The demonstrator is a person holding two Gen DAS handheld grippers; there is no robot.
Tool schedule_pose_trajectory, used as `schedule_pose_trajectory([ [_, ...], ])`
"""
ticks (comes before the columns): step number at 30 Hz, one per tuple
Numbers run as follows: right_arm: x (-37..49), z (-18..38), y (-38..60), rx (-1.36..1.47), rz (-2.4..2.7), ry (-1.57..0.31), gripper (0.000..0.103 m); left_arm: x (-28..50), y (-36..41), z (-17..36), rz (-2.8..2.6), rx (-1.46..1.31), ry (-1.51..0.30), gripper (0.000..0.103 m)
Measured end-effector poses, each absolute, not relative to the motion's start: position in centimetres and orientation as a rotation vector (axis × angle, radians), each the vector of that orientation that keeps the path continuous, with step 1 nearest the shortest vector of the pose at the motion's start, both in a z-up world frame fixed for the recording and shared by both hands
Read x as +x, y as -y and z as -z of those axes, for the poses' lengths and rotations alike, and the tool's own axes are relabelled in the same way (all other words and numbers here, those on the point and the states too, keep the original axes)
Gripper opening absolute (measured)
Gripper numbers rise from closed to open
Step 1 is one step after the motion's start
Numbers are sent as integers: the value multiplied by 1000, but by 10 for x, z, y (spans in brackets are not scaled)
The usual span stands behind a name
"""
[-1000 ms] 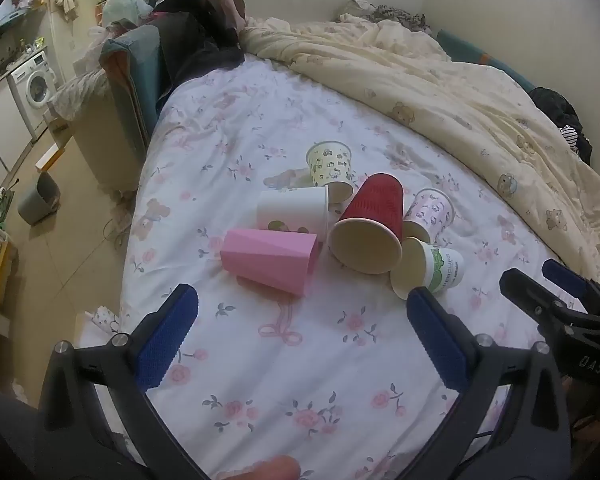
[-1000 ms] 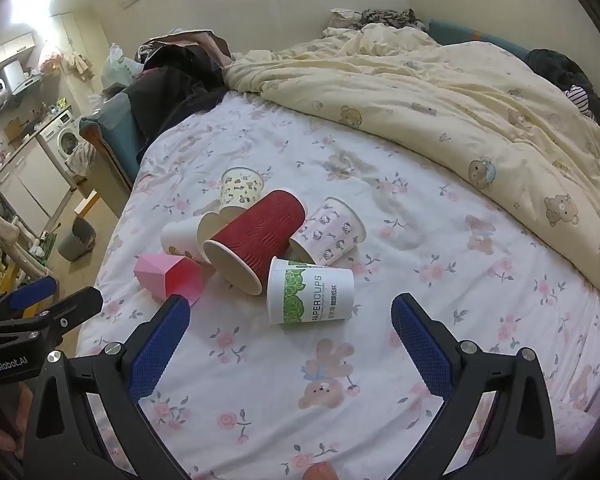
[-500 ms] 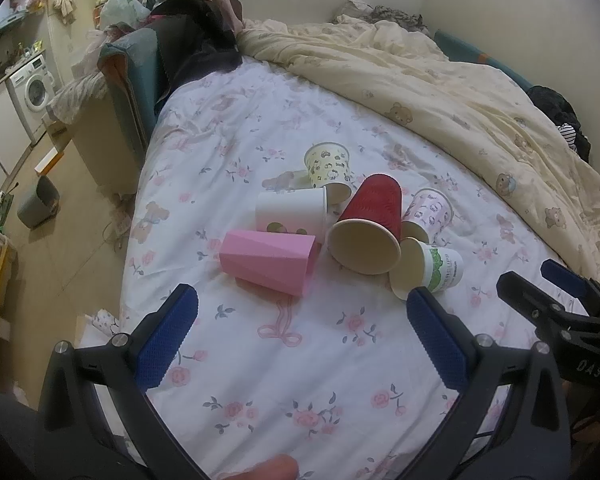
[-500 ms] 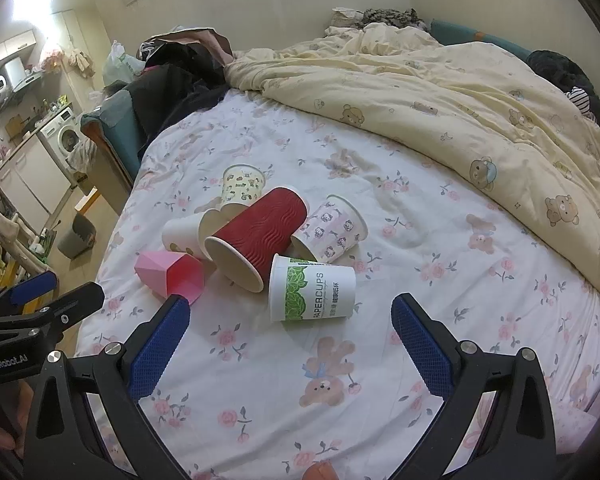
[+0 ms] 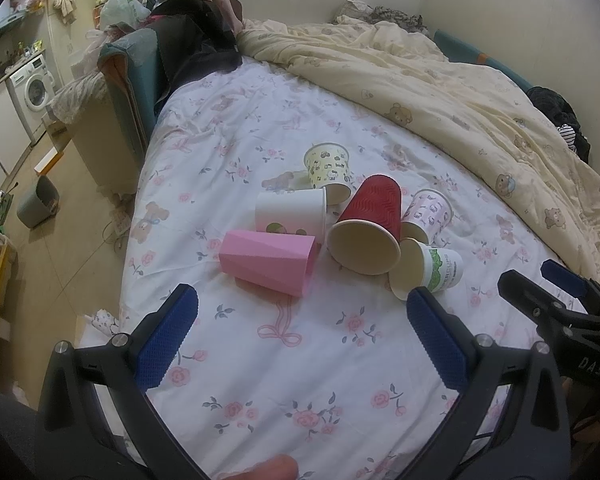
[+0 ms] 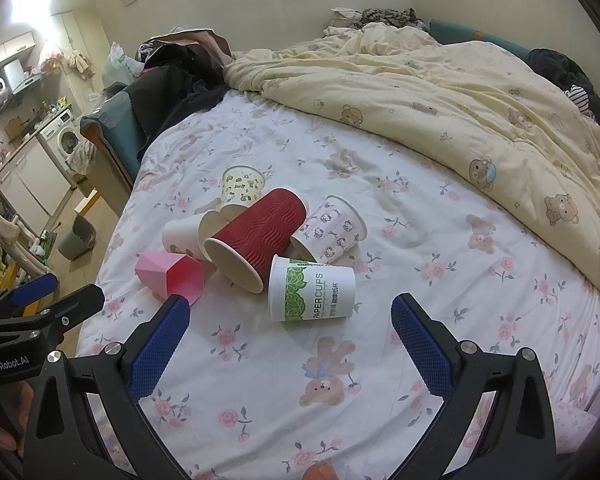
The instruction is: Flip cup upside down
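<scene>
Several cups lie on their sides in a cluster on the flowered bed sheet (image 5: pixel 300 368): a pink faceted cup (image 5: pixel 266 260), a white cup (image 5: pixel 290 214), a yellow patterned cup (image 5: pixel 327 166), a red ribbed cup (image 5: pixel 370 224), a pink kitty cup (image 5: pixel 428 214) and a green-and-white paper cup (image 5: pixel 432 270). In the right wrist view the green-and-white cup (image 6: pixel 314 289) lies nearest, with the red cup (image 6: pixel 256 238) behind it. My left gripper (image 5: pixel 300 320) is open and empty, short of the pink cup. My right gripper (image 6: pixel 290 334) is open and empty, just short of the green-and-white cup.
A cream bear-print duvet (image 5: pixel 460 92) is bunched along the far and right side of the bed. Dark clothes (image 5: pixel 196 40) are piled on a teal chair at the far left. The bed's left edge drops to the floor with a grey bin (image 5: pixel 36 202).
Both grippers have drifted slightly closer to the cups. The cups have not moved.
</scene>
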State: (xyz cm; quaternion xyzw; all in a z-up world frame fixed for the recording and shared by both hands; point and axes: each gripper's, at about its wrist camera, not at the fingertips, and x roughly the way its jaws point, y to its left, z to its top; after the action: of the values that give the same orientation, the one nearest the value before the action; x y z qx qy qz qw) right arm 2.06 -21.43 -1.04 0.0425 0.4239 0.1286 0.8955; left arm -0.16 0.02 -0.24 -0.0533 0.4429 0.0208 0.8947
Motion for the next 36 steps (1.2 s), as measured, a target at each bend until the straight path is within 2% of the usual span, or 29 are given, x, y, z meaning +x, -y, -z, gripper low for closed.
schedule_pose_trajectory([
  [36, 20, 9, 215, 97, -272, -882, 103, -2, 2, 0, -45, -112, -914, 103],
])
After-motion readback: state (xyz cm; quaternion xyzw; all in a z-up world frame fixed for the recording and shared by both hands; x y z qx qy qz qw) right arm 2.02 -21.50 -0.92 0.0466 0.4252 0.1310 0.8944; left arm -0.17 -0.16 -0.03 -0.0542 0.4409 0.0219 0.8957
